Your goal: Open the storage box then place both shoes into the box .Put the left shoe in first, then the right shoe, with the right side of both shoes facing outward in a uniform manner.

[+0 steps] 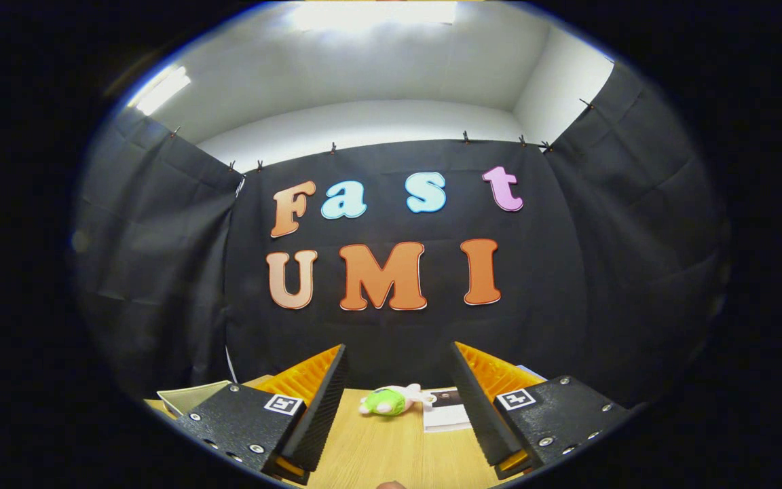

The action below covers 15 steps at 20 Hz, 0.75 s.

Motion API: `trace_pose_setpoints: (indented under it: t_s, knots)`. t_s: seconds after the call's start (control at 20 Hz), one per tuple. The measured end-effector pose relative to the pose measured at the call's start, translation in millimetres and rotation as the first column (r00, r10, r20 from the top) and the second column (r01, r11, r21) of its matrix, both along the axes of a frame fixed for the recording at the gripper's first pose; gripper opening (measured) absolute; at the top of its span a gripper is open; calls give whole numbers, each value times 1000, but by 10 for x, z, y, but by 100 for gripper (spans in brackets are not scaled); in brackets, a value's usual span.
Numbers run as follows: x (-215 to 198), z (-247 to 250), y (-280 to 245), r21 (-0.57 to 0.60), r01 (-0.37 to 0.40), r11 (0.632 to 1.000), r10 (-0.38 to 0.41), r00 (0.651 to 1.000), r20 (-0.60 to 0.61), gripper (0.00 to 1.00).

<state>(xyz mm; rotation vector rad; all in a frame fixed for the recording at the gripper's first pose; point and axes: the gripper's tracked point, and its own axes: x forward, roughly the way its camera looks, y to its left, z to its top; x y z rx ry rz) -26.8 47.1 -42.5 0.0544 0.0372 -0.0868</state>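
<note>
Green shoe (391,400) lies beyond spread, empty fingers (326,394).

Open gripper (398,380) fingers stand apart over bare wooden table (391,448); at twelve o'clock a green-and-white plush toy (391,401) and paper card (447,411) block the way ahead.

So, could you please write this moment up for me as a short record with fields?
gripper: open, fingers spread apart, nothing between them
table: light wooden top under the fingers
small shoe: green and pale, lying on the table beyond the fingers, in line with the gap
printed sheet: white paper, beside the shoe, next to the right finger
pale tray-like thing: behind the left finger, identity unclear
task progress: nothing grasped yet
</note>
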Motion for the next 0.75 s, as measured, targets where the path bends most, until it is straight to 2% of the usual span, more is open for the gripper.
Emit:
trace_pose_setpoints:
  t_s: [0.25, 0.5, 0.75]
  knots:
    - [-72, 26, -110, -18, 6, 1000, -6, 1000, 2, 91]
    - [-79, 25, -175, -84, 31, 996, -30, 999, 12, 94]
    - [-72, 14, -156, -88, 26, 996, -26, 1000, -4, 96]
